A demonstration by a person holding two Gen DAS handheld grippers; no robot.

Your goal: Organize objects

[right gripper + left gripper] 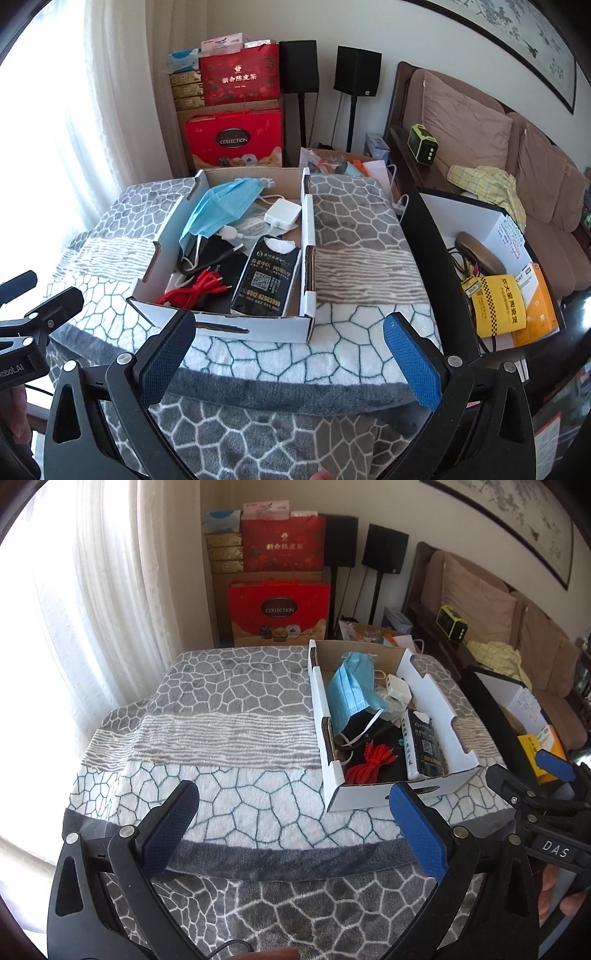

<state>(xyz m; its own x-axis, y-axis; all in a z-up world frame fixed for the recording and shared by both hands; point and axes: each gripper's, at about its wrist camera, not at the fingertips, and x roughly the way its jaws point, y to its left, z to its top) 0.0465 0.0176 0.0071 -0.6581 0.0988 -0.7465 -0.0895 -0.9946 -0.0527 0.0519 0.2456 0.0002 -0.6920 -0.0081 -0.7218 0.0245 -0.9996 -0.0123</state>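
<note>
A white cardboard tray (432, 690) (255, 326) stands on the patterned blanket (229, 731) (354, 236). Inside it lie a blue face mask (351, 690) (221, 206), a white charger (397, 686) (282, 213), a red cable bundle (369, 762) (195, 288) and a black tissue pack (424, 746) (267, 275). My left gripper (291, 827) hovers open over the blanket, left of and nearer than the tray, nothing between its fingers. My right gripper (288, 350) is open just short of the tray's near wall, empty as well.
A second open box (509, 236) (517, 701) to the right holds a yellow packet (496, 302), an orange box and cables. Red gift boxes (279, 609) (234, 138), two black speakers on stands and a brown sofa (517, 147) stand beyond the table.
</note>
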